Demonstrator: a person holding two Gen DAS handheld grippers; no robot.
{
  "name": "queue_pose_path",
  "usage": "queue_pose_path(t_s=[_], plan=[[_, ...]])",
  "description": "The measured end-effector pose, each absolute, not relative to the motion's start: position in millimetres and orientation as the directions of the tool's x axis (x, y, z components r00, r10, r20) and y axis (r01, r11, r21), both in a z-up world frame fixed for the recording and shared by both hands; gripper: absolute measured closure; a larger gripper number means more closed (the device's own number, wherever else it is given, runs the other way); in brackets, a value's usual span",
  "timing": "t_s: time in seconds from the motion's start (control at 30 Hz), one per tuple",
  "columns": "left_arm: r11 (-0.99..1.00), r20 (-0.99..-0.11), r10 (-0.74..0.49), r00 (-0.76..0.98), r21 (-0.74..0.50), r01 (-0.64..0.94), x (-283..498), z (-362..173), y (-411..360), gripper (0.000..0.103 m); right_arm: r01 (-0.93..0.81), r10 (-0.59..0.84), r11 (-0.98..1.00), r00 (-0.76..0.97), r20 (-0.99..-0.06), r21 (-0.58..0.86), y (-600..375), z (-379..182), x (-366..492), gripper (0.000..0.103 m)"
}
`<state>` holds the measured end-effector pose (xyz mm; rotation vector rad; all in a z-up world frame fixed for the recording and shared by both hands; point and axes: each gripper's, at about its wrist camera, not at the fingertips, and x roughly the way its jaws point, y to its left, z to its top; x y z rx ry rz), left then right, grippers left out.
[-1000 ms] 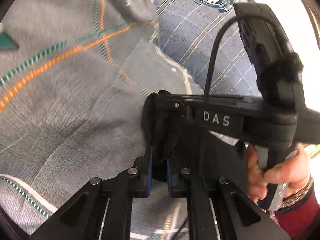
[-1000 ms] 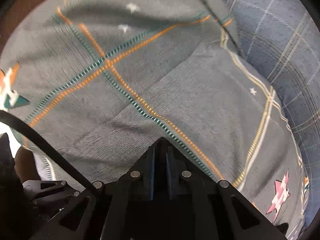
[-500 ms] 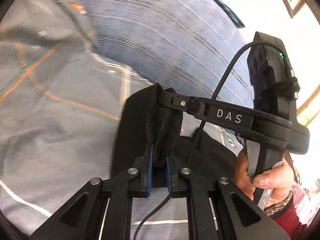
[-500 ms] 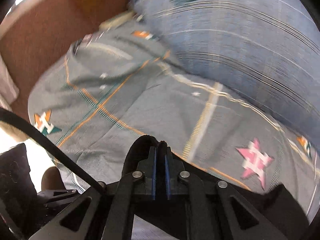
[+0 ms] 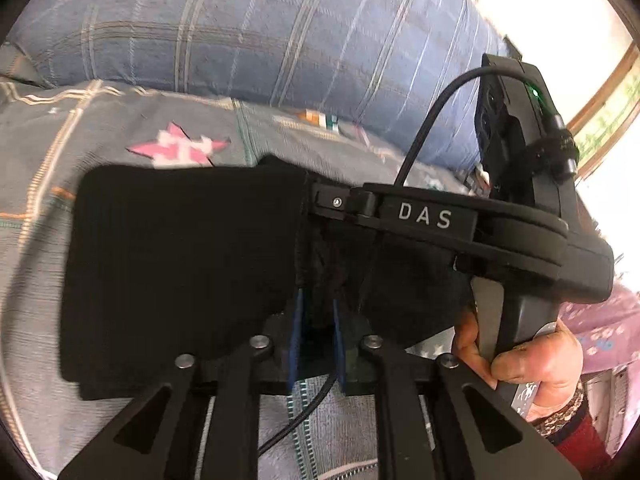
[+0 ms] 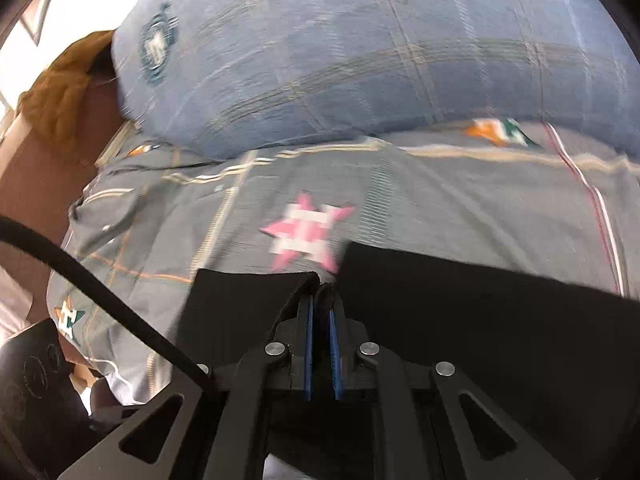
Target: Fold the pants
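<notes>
A grey bedsheet [image 6: 460, 204] with a pink star [image 6: 306, 236] covers the bed, and a blue plaid pillow [image 5: 256, 36] lies at its far edge. Over the sheet hang the black pants [image 5: 180, 264] — a folded dark panel held up between both tools. The right gripper [image 6: 320, 308] is clamped on the cloth edge. The left gripper [image 5: 316, 312] has just been easing its jaws apart, black fabric between the blue pads and seemingly pinched. A hand [image 5: 532, 364] grips the right tool's handle.
</notes>
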<state>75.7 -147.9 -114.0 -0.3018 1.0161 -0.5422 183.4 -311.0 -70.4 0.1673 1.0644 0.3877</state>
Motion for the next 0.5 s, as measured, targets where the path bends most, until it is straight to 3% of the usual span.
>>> queue_pose_path(t_s=[0.1,0.17,0.2,0.27,0.4,0.5], plan=[[0.823,-0.735,-0.566,0.373,-0.485,0.295,73.2,-115.2,-147.5,0.076,-0.154,0.33,0.944,0.451,-0.829,0.292,-334.6,-81.9,183.1,0.082],[0.807,-0.726,-0.587,0.358,-0.493,0.325,60.0,-107.0,-140.9,0.069,-0.114,0.35,0.934,0.487,-0.8,0.339,-355.5,-77.3,177.0,0.058],[0.797,-0.719,-0.599,0.352,-0.495,0.346,51.9,-99.9,-134.5,0.06,-0.096,0.349,0.931,0.509,-0.787,0.351,-364.0,-72.9,173.0,0.055],[0.778,-0.707,-0.62,0.341,-0.499,0.381,34.8,-90.0,-127.3,0.05,-0.057,0.321,0.935,0.555,-0.767,0.35,-381.1,-61.0,162.7,0.054],[0.784,-0.701,-0.611,0.368,-0.475,0.399,15.2,-75.5,-97.1,0.05,-0.063,0.355,0.914,0.599,-0.717,0.401,-388.3,-38.0,144.1,0.053],[0.835,-0.716,-0.549,0.431,-0.447,0.321,21.4,-77.2,-74.6,0.05,-0.148,0.482,0.855,0.58,-0.656,0.497,-368.9,-27.6,135.5,0.053]])
